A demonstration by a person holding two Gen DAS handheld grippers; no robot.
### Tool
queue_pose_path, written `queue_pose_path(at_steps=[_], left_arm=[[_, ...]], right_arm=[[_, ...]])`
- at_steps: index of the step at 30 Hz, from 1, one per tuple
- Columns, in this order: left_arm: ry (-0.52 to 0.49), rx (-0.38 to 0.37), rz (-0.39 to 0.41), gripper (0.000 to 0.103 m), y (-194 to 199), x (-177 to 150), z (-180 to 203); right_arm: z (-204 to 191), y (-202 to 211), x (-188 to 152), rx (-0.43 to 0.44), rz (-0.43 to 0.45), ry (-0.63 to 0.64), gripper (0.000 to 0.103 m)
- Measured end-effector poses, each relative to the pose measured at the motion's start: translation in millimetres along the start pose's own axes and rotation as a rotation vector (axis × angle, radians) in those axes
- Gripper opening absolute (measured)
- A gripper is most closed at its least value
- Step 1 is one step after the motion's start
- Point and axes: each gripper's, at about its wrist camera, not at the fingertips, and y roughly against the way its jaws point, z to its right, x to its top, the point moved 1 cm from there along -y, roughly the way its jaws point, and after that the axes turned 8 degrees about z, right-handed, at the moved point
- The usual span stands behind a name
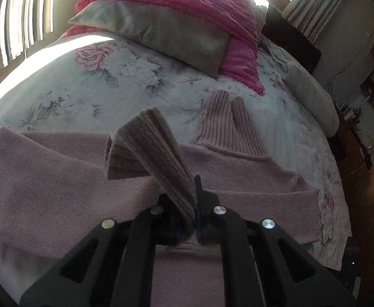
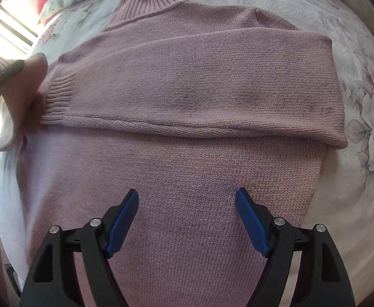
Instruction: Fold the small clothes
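Note:
A dusty-pink knit turtleneck sweater [image 1: 46, 179] lies flat on a floral bedspread [image 1: 97, 84], its ribbed collar [image 1: 228, 125] pointing toward the pillows. My left gripper [image 1: 193, 194] is shut on a ribbed sleeve cuff [image 1: 146, 145], which sticks up above the sweater's chest. In the right wrist view the other sleeve [image 2: 187, 89] is folded across the sweater [image 2: 187, 168], its cuff [image 2: 59, 97] at the left. My right gripper [image 2: 187, 204] is open just over the lower body, blue pads [image 2: 125, 220] wide apart, nothing between them. The lifted sleeve [image 2: 25, 94] shows at that view's left edge.
A grey pillow [image 1: 161, 30] and a magenta quilt [image 1: 212, 2] lie at the head of the bed. A white bolster [image 1: 312, 97] runs along the right side. Beyond it are dark furniture [image 1: 353, 128] and curtains [image 1: 322, 5]. A window with blinds [image 1: 23, 20] is at the left.

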Motion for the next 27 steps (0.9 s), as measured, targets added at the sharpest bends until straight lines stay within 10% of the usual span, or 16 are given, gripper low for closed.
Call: queue_pose_path(at_steps=[9, 17, 27], left_arm=[[-0.130, 0.021, -0.229, 0.017, -77, -55, 22], [-0.173, -0.159, -0.286, 0.044, -19, -68, 18], [-0.143, 0.196, -0.138, 0.049, 23, -16, -111]], right_arm=[[30, 9, -14, 0.037, 0.000, -0.029, 0.078], [21, 2, 5, 0.047, 0.006, -0.039, 0.078], [-46, -3, 77, 0.189, 0.061, 0.005, 0.078]])
